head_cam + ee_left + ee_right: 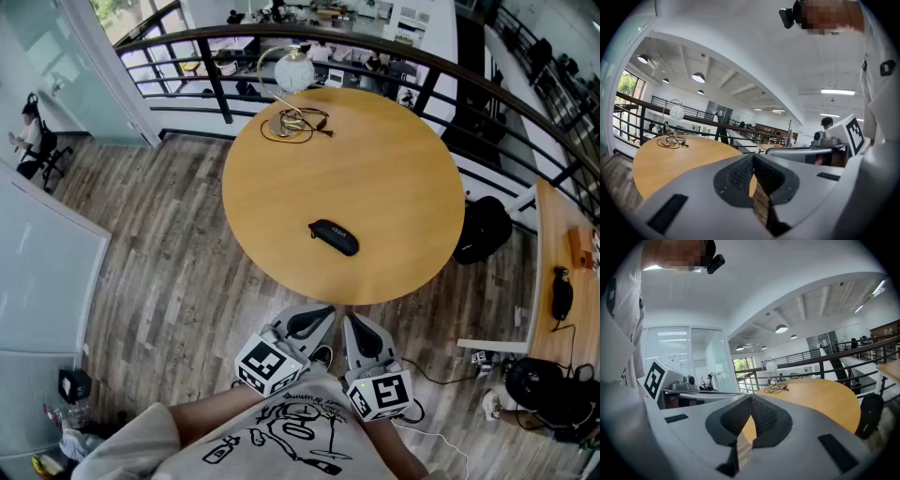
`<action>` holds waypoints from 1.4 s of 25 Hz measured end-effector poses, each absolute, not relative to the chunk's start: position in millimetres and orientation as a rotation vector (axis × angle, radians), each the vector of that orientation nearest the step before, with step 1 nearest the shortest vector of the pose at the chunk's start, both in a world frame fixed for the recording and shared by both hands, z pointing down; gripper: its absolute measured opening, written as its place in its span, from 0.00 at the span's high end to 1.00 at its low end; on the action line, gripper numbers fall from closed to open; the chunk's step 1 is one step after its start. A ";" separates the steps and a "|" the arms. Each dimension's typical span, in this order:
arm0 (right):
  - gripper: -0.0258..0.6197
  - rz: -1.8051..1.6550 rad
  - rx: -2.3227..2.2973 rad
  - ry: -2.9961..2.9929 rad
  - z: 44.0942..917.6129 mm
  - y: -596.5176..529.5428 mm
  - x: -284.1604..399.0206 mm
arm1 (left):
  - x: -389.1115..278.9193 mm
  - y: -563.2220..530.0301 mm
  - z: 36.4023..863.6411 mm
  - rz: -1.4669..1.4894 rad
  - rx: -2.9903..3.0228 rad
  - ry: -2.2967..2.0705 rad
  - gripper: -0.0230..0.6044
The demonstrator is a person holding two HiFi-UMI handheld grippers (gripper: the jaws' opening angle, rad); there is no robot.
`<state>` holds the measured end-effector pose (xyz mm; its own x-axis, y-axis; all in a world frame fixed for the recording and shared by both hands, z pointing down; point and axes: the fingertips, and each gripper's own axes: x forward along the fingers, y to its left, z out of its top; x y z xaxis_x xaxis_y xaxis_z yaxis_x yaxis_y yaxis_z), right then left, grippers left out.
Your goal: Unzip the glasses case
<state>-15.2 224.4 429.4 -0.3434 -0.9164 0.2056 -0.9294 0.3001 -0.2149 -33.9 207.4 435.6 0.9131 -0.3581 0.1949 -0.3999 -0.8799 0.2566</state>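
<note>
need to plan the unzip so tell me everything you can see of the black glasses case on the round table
The slim, oblong black glasses case looks closed, with a small pale mark on top; its zip is too small to make out. It lies flat and diagonal on the round wooden table, towards its near edge, touching only the tabletop.

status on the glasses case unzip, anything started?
Done: nothing visible. The glasses case lies flat and apparently closed on the round table, with nothing touching it; its zip is too small to read.
In hand: nothing. The left gripper and right gripper sit short of the table edge, jaws together and empty.
Left: the reach, steadying the case and pulling the zip.
</note>
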 end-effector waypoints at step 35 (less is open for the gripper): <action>0.92 0.531 1.743 -2.499 446.2 203.2 55.9 | 40.7 190.2 454.9 0.240 2.727 -0.624 0.95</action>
